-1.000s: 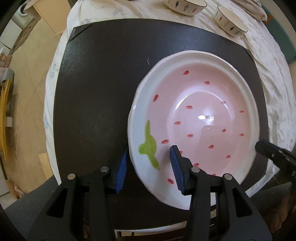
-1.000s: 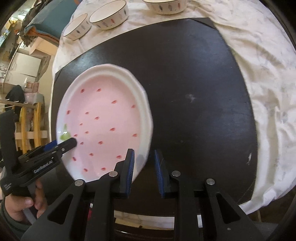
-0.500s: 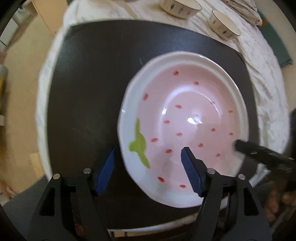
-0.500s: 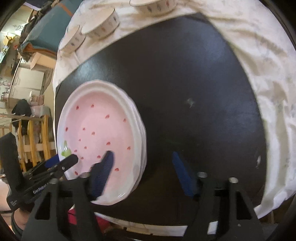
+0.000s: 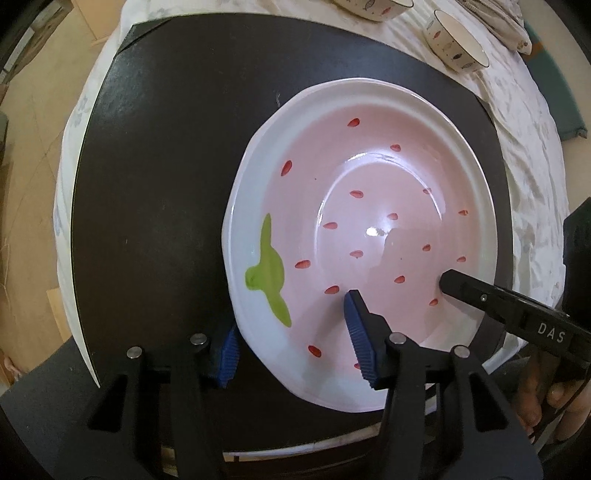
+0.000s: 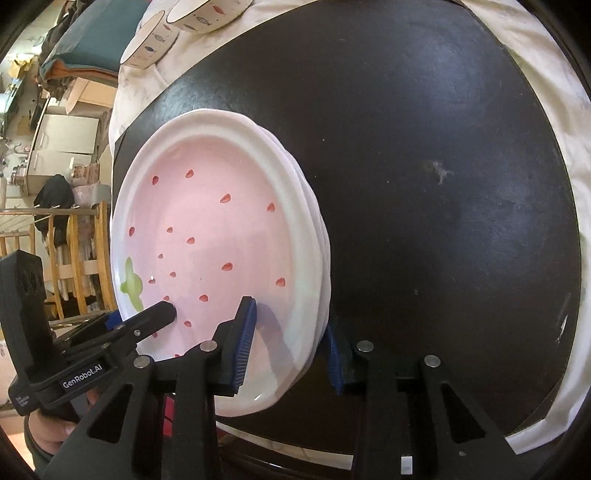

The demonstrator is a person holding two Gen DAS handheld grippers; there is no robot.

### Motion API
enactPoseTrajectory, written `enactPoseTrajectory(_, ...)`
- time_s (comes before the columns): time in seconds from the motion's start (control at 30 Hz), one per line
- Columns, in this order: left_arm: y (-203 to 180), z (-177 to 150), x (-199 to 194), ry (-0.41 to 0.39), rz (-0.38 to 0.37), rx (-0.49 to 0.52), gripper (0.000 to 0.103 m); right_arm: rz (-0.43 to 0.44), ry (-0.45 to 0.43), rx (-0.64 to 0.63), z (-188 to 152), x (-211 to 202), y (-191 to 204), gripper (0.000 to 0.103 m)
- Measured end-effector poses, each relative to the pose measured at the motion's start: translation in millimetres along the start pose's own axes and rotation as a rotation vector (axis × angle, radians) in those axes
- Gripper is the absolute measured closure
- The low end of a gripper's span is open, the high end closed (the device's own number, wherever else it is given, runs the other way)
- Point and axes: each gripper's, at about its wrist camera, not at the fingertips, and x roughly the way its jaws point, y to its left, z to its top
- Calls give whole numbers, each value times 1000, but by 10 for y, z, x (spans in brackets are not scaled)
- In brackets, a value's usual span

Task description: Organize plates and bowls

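Plates (image 5: pixel 369 206) with a pink well, red flecks and a green leaf mark sit stacked on the black mat (image 5: pixel 155 147), toward its near edge on your side. Your left gripper (image 5: pixel 291 339) is spread wide astride the stack's near-left rim, one blue pad over the pink well and the other outside the rim, gripping nothing. Your right gripper (image 6: pixel 291 339) is spread the same way across the near-right rim, while two fish-patterned bowls (image 6: pixel 173 26) stand on the white cloth (image 6: pixel 546 66) beyond the mat.

Bright, sharp; glare on plate (image 5: pixel 373 232); fisheye bending, dark corners.
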Motion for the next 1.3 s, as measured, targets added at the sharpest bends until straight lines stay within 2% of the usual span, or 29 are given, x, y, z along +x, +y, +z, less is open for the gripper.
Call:
enactPoseTrajectory(0.3, -194, 319, 74, -7, 4, 7, 55, -25, -71, 37, 244, -114, -99, 66)
enactPoseTrajectory(0.53, -296, 639, 94, -61, 0, 16, 55, -25, -132, 92, 491, -177, -186, 66)
enactPoseTrajectory(0.77, -373, 714, 127, -89, -2, 28, 55, -27, -162, 114, 579, -167, -207, 66)
enactPoseTrajectory(1.03, -385, 646, 81, -126, 28, 40, 54, -32, -169, 100, 559, -183, -202, 64)
enactPoseTrajectory(1.1, -411, 647, 67, -137, 36, 51, 50, -26, -171, 108, 560, -186, -210, 64)
enactPoseTrajectory(1.17, -427, 649, 57, -150, 62, 60, 40, -25, -170, 111, 560, -182, -207, 64)
enactPoseTrajectory(1.3, -384, 650, 60, -158, 101, 51, 34, -35, -173, 91, 546, -188, -188, 60)
